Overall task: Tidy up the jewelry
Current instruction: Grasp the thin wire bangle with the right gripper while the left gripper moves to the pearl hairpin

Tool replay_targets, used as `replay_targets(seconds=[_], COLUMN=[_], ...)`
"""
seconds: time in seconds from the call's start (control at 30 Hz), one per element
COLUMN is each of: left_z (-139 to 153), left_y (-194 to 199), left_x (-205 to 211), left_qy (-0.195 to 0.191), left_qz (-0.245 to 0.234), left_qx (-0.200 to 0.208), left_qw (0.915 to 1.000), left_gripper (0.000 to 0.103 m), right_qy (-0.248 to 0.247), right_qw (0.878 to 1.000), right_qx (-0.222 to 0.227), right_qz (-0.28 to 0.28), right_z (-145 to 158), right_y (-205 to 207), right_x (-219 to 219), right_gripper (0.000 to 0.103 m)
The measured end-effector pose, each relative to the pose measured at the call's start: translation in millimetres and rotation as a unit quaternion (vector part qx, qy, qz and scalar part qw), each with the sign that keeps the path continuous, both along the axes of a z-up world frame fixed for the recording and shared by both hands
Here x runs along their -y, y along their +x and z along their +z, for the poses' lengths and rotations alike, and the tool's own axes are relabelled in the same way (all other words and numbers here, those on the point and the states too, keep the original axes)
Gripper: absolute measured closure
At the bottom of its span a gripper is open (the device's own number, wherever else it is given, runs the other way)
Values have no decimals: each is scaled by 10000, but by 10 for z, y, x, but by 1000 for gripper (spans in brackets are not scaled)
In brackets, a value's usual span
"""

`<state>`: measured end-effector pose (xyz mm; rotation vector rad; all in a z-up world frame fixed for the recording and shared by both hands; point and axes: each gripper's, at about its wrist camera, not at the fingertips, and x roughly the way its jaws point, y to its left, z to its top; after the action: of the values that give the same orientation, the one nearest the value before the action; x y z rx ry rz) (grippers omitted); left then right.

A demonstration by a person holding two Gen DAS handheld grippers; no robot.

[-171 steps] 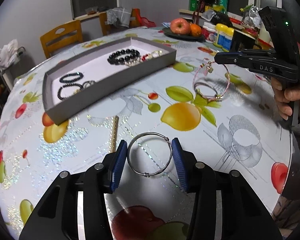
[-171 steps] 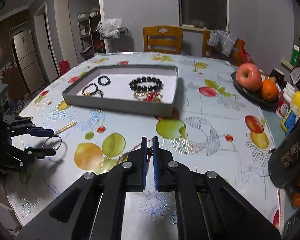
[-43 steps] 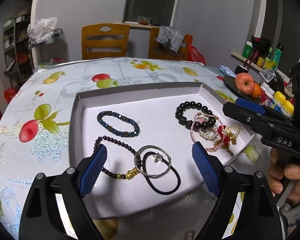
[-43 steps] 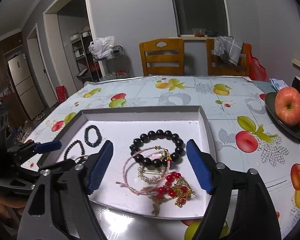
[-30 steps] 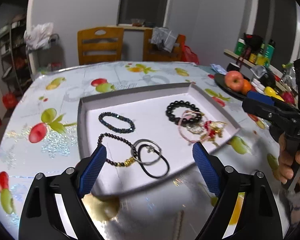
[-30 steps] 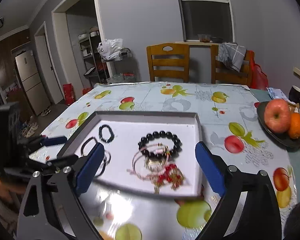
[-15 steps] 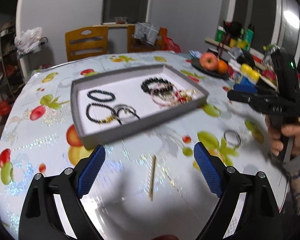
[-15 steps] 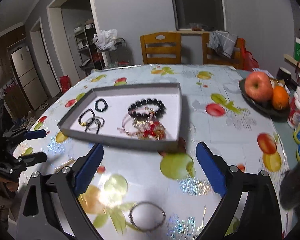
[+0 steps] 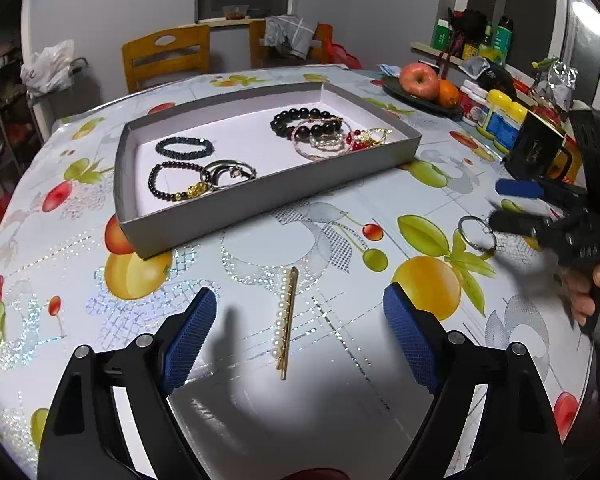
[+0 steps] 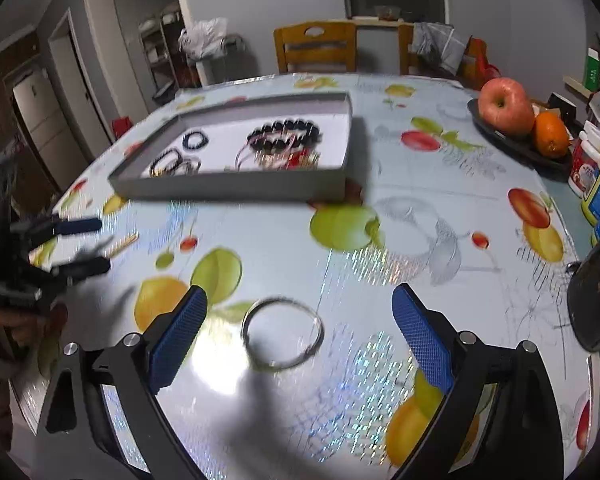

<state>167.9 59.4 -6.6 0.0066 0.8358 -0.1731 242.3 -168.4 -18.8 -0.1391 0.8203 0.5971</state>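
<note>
From the left wrist camera, the left gripper (image 9: 296, 316) hangs over the fruit-print tablecloth (image 9: 340, 392), its blue pads spread wide and just starting to narrow, pinching nothing. A pearl hair clip (image 9: 286, 322) lies flat on the cloth between them, touching neither pad. Open cloth separates the clip from the near wall of the grey tray (image 9: 268, 196), which holds beaded bracelets (image 9: 306, 122) and a silver bangle (image 9: 230, 174). To the right, the right gripper (image 9: 504, 206) reaches toward a silver ring bangle (image 9: 476, 232).

From the right wrist camera, the right gripper (image 10: 298, 320) has its fingers spread wide and empty. The silver ring bangle (image 10: 282, 334) lies blurred on the cloth between them, clear of both pads. The tray (image 10: 228, 190) sits well beyond, and the fruit plate (image 10: 520, 146) stands at the far right edge.
</note>
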Motion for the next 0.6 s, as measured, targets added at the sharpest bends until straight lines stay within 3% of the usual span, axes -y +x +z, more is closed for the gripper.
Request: replay_targets(seconds=[0.27,0.4,0.6], left_z=[-99,-98,-121], left_y=[101,101,110], left_x=[-8,-8,19], left_qy=[103,104,260], left_qz=[97,96,89], left_qx=[-342,-341,-363], left_qw=[9993,9993,9990], left_gripper=[20,20,20], right_qy=[-428,-528,-664], right_qw=[9988,9980,9973], right_qx=[-45,-222,-105], right_qz=[243,257,289], right_z=[-114,-165,-165], right_y=[-119,-77,-111], right_x=[-124,-143,-189], right_gripper=[14,32,54])
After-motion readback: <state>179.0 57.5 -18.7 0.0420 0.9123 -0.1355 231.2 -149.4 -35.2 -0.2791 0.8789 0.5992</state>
